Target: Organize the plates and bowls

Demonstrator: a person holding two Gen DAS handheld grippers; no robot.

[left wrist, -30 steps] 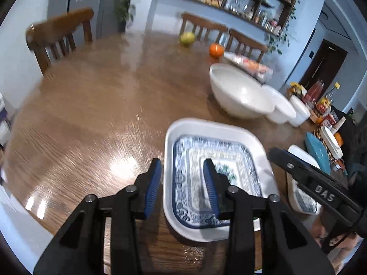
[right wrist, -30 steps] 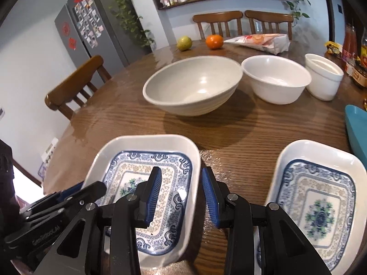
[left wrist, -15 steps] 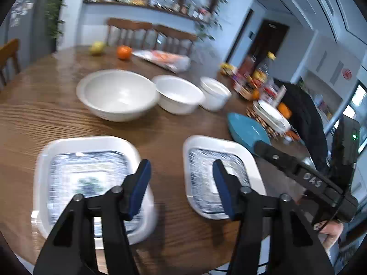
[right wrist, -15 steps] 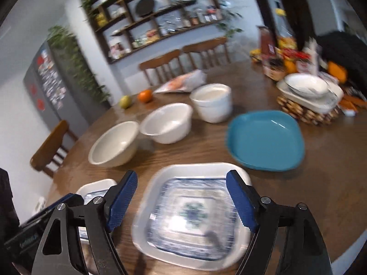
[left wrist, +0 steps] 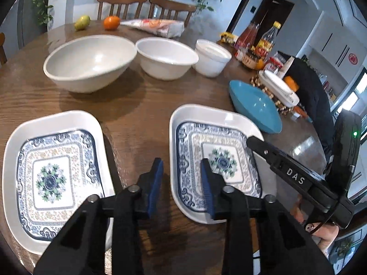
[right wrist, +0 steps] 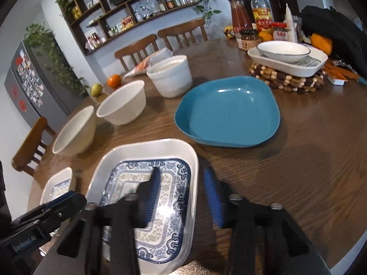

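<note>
Two white rectangular plates with blue patterns lie side by side on the wooden table [left wrist: 142,105]: the left plate [left wrist: 52,178] and the right plate [left wrist: 218,160]. My left gripper [left wrist: 182,178] hovers over the right plate's left rim, jaws closing, the rim between the pads with a gap on both sides. My right gripper [right wrist: 182,188] straddles the same plate's [right wrist: 128,160] right rim, jaws closing, pads not touching it. A teal plate [right wrist: 227,112] sits beyond. Three pale bowls stand in a row: large [left wrist: 89,59], medium [left wrist: 165,57], small [left wrist: 212,57].
A white dish with a bowl in it [right wrist: 286,57] rests on a beaded trivet at the right, with sauce bottles and jars [right wrist: 259,18] behind. A pear [left wrist: 82,22], an orange [left wrist: 111,22] and a plastic bag [left wrist: 158,26] lie at the far side. Chairs ring the table.
Both grippers swung right, from the left patterned plate to the right one. Their jaws spread wider midway and have narrowed again.
</note>
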